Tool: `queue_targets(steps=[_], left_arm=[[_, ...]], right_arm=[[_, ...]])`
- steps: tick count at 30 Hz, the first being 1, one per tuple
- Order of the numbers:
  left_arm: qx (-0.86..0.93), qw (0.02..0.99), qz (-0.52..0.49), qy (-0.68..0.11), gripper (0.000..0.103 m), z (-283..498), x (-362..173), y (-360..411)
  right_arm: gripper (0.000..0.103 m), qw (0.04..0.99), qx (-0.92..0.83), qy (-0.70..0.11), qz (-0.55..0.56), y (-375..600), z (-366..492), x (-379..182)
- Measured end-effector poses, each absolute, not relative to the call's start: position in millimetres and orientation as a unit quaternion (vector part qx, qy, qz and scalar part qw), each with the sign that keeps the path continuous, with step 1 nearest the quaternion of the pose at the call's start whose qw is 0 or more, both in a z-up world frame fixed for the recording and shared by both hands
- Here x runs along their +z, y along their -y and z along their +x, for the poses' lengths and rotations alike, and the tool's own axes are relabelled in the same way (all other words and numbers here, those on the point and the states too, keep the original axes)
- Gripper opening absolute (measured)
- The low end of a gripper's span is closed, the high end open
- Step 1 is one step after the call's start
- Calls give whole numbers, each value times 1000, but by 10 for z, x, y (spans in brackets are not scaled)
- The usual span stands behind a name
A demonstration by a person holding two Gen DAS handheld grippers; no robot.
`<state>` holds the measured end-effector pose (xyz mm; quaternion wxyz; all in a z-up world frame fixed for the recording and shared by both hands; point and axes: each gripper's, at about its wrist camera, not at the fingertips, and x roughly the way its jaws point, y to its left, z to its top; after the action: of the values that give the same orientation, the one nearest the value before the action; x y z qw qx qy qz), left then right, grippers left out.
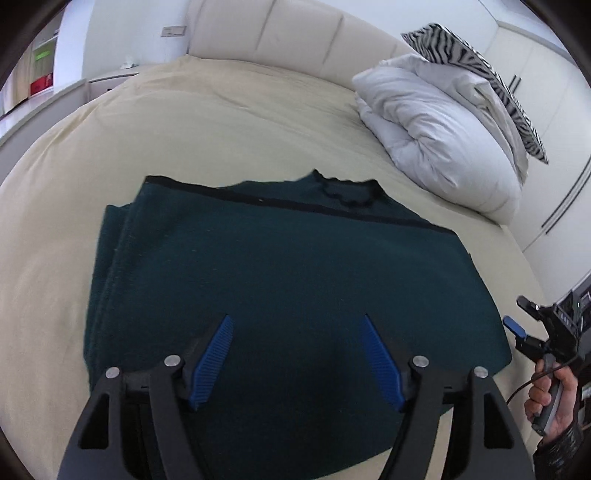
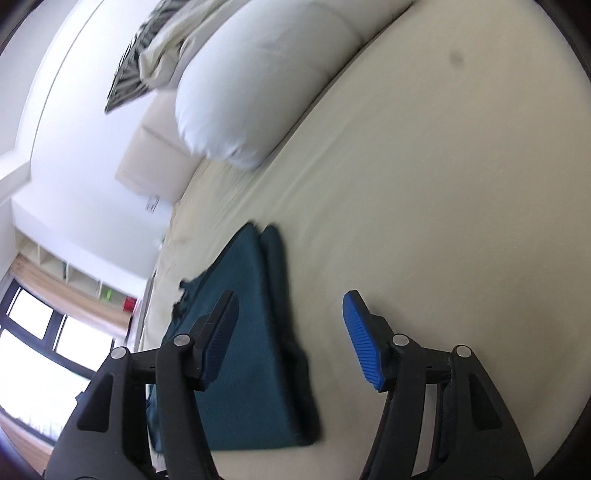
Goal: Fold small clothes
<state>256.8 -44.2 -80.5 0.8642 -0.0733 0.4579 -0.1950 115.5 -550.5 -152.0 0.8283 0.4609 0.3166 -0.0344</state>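
Teal folded garment [image 1: 288, 280] near bed [image 1: 221, 122] edge, jaws clear

A wide bed covered by a smooth cream sheet [image 1: 221, 122] carries everything. A folded dark teal knit garment with a black neckline trim [image 1: 288, 280] lies flat on the sheet near its front edge. Well apart, by the padded cream headboard [image 1: 266, 33], rests a bunched white duvet [image 1: 436, 125], with a zebra-striped pillow [image 1: 476, 62] behind it.

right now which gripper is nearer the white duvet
Right. The right gripper sits off the green garment's edge on the white duvet's side; the left gripper hovers over the garment, farther away.
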Motion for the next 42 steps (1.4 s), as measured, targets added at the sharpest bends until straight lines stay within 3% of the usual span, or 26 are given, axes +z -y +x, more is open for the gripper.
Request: queue_targets(steps=[5, 16, 19, 21, 27, 36, 42], left_arm=[[-189, 845, -70, -495, 73, 2648, -1047, 494], [-183, 852, -34, -489, 74, 2596, -1079, 562], [-181, 853, -31, -488, 74, 2594, -1080, 558], [-182, 853, -30, -488, 75, 2594, -1082, 555], [-182, 853, -30, -488, 75, 2602, -1084, 563], [-188, 851, -42, -488, 75, 2594, -1083, 530], [-208, 845, -78, -487, 74, 2616, -1067, 420]], right_arm=[[58, 799, -31, -408, 441, 5052, 1620, -1744], [60, 760, 39, -430, 485, 4944, 1943, -1818], [54, 748, 55, -432, 500, 4882, 2044, -1877], [41, 742, 61, -439, 503, 4815, 2097, -1904], [22, 745, 48, -457, 483, 4668, 2199, -1958], [17, 784, -2, -464, 414, 4425, 2300, -1785], [16, 831, -41, -467, 298, 3924, 2506, -1297]])
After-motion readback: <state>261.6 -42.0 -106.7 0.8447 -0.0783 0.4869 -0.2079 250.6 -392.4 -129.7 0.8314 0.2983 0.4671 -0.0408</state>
